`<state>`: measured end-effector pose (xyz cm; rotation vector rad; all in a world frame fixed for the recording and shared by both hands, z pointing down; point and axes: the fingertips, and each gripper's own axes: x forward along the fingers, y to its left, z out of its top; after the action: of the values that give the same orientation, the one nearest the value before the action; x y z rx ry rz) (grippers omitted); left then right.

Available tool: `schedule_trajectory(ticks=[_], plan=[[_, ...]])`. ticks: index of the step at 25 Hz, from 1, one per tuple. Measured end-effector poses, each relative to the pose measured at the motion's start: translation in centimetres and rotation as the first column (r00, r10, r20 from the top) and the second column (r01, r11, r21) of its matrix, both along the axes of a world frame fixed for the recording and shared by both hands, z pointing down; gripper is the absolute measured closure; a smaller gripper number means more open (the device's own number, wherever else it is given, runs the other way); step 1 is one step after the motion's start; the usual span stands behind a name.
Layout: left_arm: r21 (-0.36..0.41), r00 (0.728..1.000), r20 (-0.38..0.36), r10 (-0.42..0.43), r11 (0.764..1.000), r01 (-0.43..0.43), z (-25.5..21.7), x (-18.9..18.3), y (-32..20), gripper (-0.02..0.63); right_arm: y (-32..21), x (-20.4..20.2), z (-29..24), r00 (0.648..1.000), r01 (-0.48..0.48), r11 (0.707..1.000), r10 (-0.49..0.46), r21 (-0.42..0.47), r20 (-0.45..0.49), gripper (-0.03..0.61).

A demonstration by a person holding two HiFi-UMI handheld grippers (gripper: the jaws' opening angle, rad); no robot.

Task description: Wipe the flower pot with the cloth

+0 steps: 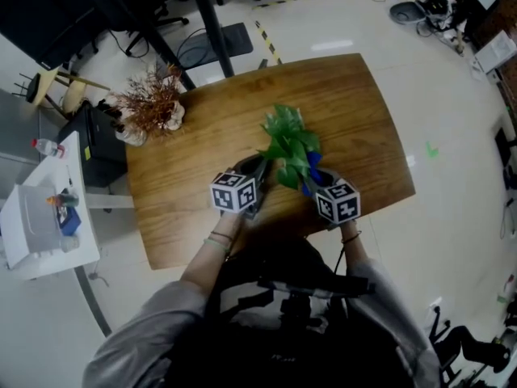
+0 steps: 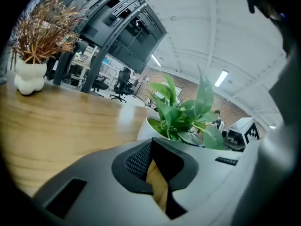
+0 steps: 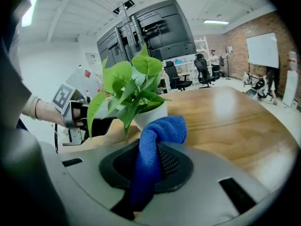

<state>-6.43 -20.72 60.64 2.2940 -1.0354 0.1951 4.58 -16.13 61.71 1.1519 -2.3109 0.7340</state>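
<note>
A white flower pot with a leafy green plant stands mid-table on the wooden table. My right gripper is shut on a blue cloth, which bulges out past its jaws just short of the pot's near side. In the head view the cloth sits under the leaves on the right. My left gripper is shut with nothing in it, and the pot is just beyond its tips. In the head view, it sits at the plant's left.
A white bulbous vase of dried brown twigs stands at the table's far left corner. A white side table with a bottle stands left of the wooden table. Black office chairs and desks stand beyond.
</note>
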Motion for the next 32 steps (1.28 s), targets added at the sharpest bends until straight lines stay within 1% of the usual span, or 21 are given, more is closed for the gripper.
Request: schedule_trajectory(ticks=[4, 6, 11, 14, 17, 23, 25, 28, 29, 32], plan=[[0.05, 0.998, 0.017, 0.063, 0.997, -0.063, -1.3, -0.3, 1.1, 0.609, 1.4, -0.2, -1.5, 0.989, -0.133, 0.991, 0.132, 0.013, 0.067, 0.518], [0.069, 0.994, 0.027, 0.105, 0.992, -0.107, -1.8, -0.3, 1.8, 0.609, 2.1, -0.4, -2.2, 0.98, -0.189, 0.982, 0.186, 0.023, 0.076, 0.518], [0.105, 0.973, 0.053, 0.224, 0.968, -0.228, -2.3, 0.3, 4.0, 0.608, 4.0, -1.1, -3.4, 0.949, -0.306, 0.951, 0.3, 0.049, 0.094, 0.52], [0.112, 0.963, 0.046, 0.265, 0.957, -0.268, -2.8, 1.1, 4.9, 0.608, 5.4, -1.0, -4.0, 0.925, -0.37, 0.928, 0.363, 0.044, 0.113, 0.52], [0.122, 0.958, 0.036, 0.286, 0.95, -0.288, -3.3, 1.9, 6.0, 0.609, 6.7, -0.9, -4.3, 0.912, -0.398, 0.916, 0.39, 0.044, 0.125, 0.52], [0.155, 0.942, 0.067, 0.329, 0.929, -0.336, -4.6, 4.0, 8.8, 0.609, 9.2, -0.5, -5.1, 0.896, -0.424, 0.905, 0.411, 0.049, 0.169, 0.52], [0.159, 0.944, 0.051, 0.326, 0.931, -0.33, -5.1, 4.5, 9.7, 0.608, 10.3, -0.5, -5.4, 0.896, -0.424, 0.904, 0.41, 0.056, 0.173, 0.52], [0.152, 0.956, -0.009, 0.294, 0.945, -0.289, -5.7, 5.0, 11.1, 0.609, 12.1, -0.6, -5.6, 0.896, -0.426, 0.902, 0.41, 0.067, 0.169, 0.52], [0.151, 0.957, -0.018, 0.288, 0.947, -0.282, -5.9, 5.2, 11.8, 0.609, 12.8, -0.7, -5.6, 0.896, -0.425, 0.902, 0.409, 0.07, 0.171, 0.52], [0.152, 0.952, 0.007, 0.306, 0.941, -0.303, -6.2, 5.9, 14.4, 0.609, 14.8, -1.0, -5.8, 0.897, -0.422, 0.903, 0.404, 0.075, 0.181, 0.52]])
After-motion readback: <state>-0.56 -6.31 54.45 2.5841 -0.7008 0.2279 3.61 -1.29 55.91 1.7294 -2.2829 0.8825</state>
